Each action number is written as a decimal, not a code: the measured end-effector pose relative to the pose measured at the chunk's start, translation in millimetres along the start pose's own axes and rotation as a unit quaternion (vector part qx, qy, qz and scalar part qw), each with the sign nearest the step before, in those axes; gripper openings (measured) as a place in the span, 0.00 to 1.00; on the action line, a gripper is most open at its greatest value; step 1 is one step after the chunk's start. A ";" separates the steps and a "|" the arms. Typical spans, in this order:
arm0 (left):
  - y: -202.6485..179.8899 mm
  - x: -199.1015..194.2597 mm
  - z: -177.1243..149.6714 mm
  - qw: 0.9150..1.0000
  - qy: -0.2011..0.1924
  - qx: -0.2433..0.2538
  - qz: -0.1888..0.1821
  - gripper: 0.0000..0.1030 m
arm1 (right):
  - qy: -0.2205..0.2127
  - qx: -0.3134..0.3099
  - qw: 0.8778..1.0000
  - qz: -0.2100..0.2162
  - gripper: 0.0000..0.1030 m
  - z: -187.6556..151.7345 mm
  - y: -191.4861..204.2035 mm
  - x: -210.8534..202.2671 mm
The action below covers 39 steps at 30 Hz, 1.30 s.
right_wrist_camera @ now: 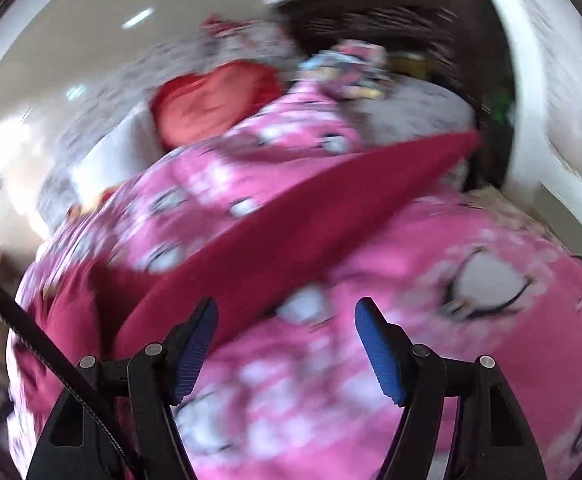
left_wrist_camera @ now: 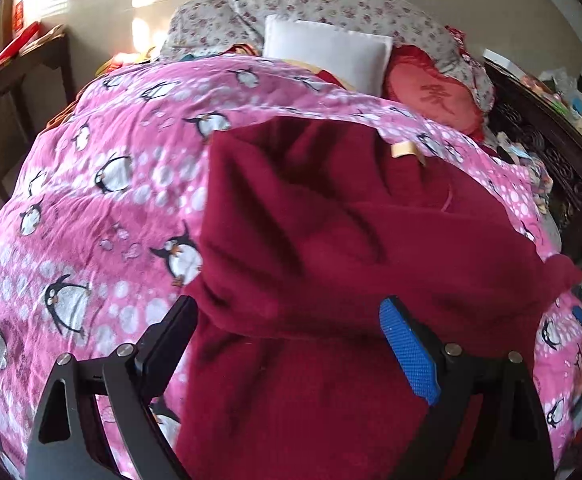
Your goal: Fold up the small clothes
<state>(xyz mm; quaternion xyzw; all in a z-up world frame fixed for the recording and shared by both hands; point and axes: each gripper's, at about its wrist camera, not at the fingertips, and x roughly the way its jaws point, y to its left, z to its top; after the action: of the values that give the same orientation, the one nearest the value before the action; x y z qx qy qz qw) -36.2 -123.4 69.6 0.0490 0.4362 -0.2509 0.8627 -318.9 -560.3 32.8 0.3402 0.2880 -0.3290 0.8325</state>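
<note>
A dark red knitted garment (left_wrist_camera: 331, 232) lies rumpled on the pink penguin-print bedspread (left_wrist_camera: 91, 200), with a pale label (left_wrist_camera: 405, 149) near its far edge. My left gripper (left_wrist_camera: 287, 316) is open, its fingers spread over the garment's near part. In the right wrist view, which is blurred, a long strip of the red garment (right_wrist_camera: 291, 232) stretches from lower left to upper right across the bedspread (right_wrist_camera: 431, 280). My right gripper (right_wrist_camera: 285, 320) is open, its left finger (right_wrist_camera: 195, 348) beside the garment's edge; touching or apart, I cannot tell.
A white pillow (left_wrist_camera: 327, 52), a red cushion (left_wrist_camera: 431, 96) and a floral quilt (left_wrist_camera: 311, 4) lie at the head of the bed. A dark carved bed frame (left_wrist_camera: 551, 168) runs along the right. A wooden side table (left_wrist_camera: 23, 64) stands at left.
</note>
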 end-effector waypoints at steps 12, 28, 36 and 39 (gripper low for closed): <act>-16.4 15.0 -3.8 1.000 0.019 0.023 0.007 0.89 | -0.043 0.111 0.990 0.076 0.07 36.4 -43.6 21.8; 89.6 -25.3 9.9 0.993 -0.035 -0.110 -0.004 0.89 | -0.015 -0.354 0.892 0.280 0.07 -81.8 323.9 -62.7; 96.5 -9.5 8.4 0.994 -0.023 -0.104 -0.020 0.89 | 0.140 -0.366 0.876 0.281 0.48 -168.0 334.7 15.7; 83.6 -7.4 9.2 0.995 -0.029 -0.089 -0.029 0.89 | 0.108 -0.325 0.892 0.294 0.64 -150.4 299.3 -7.4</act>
<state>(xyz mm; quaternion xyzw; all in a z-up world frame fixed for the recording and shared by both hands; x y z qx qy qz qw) 6.6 -50.6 69.8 -0.0480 0.4327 -0.2374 0.8684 -139.2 -278.8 60.2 0.1531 0.3535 0.0814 0.9192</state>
